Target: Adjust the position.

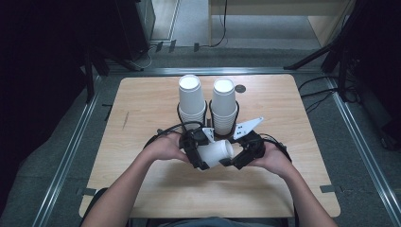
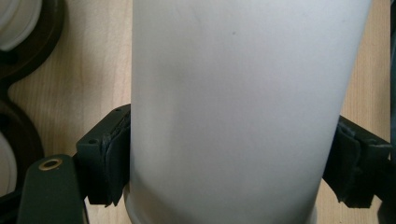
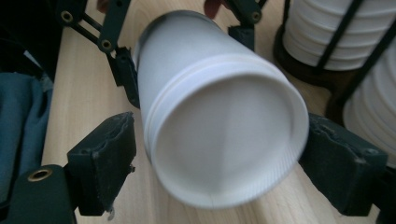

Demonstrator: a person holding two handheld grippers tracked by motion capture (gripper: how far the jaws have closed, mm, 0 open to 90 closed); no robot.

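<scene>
A white paper cup (image 1: 215,153) lies on its side just above the wooden table (image 1: 151,104), between the two grippers. My left gripper (image 1: 201,153) is shut on it, and in the left gripper view its pads (image 2: 109,158) press both sides of the cup (image 2: 233,93). My right gripper (image 1: 236,156) faces the cup's closed base (image 3: 224,140). Its jaws stand open around that end, with a gap at the left pad (image 3: 105,158). Farther along the cup, the right gripper view shows the left gripper's fingers (image 3: 126,77) clamped on it.
Two tall stacks of white cups (image 1: 191,99) (image 1: 223,101) stand upside down in a black wire holder (image 1: 208,124) just behind the grippers. The holder's base (image 2: 28,32) and the stacks (image 3: 336,32) are close to the held cup. A dark round spot (image 1: 240,88) marks the table.
</scene>
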